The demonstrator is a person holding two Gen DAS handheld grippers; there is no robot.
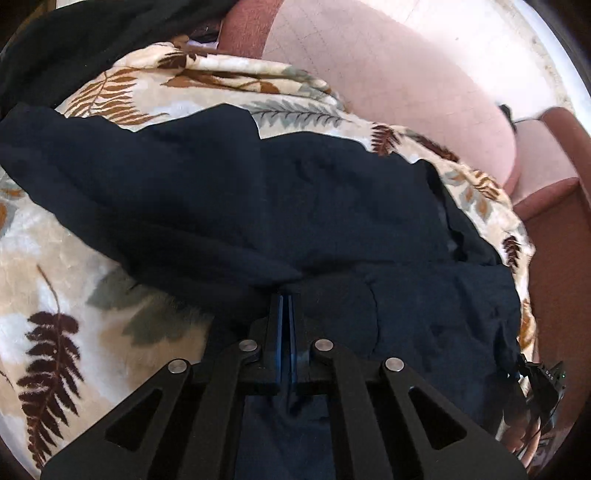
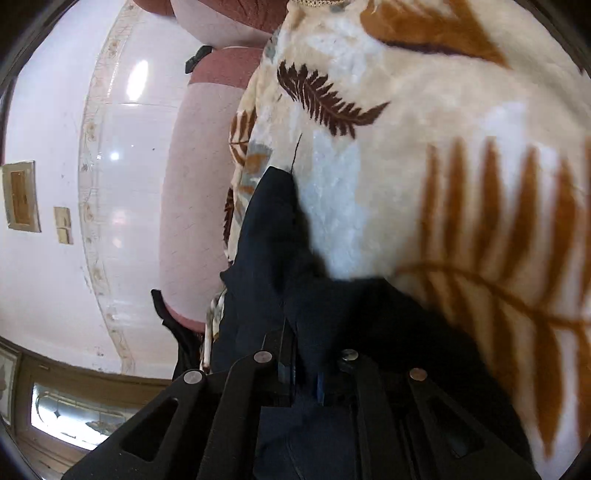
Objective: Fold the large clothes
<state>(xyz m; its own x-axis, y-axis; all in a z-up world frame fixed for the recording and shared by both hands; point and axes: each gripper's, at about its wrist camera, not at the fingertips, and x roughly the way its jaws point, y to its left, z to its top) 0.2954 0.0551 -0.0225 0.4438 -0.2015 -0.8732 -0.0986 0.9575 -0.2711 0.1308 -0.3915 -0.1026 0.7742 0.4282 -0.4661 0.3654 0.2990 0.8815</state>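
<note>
Left wrist view: your left gripper has its fingers pressed together w/ blue pads touching, tips sunk into a fold of the navy garment. Looks like it pinches the cloth, edge bunching right at the tips. Garment lies rumpled across the fern blanket, spread mostly to the far side and right of the gripper. Blanket shows beyond the garment's far edge and on the gripper's left. Pink sofa sits past the blanket, upper right. Black cloth sits at the blanket's far left corner.

Right wrist view: your right gripper is nearly buried in the garment; fingers are close w/ navy cloth between them, so it's clamped on the garment. A strip of cloth runs from the tips away along the blanket edge. Sofa is just left of the blanket, white wall further left.
</note>
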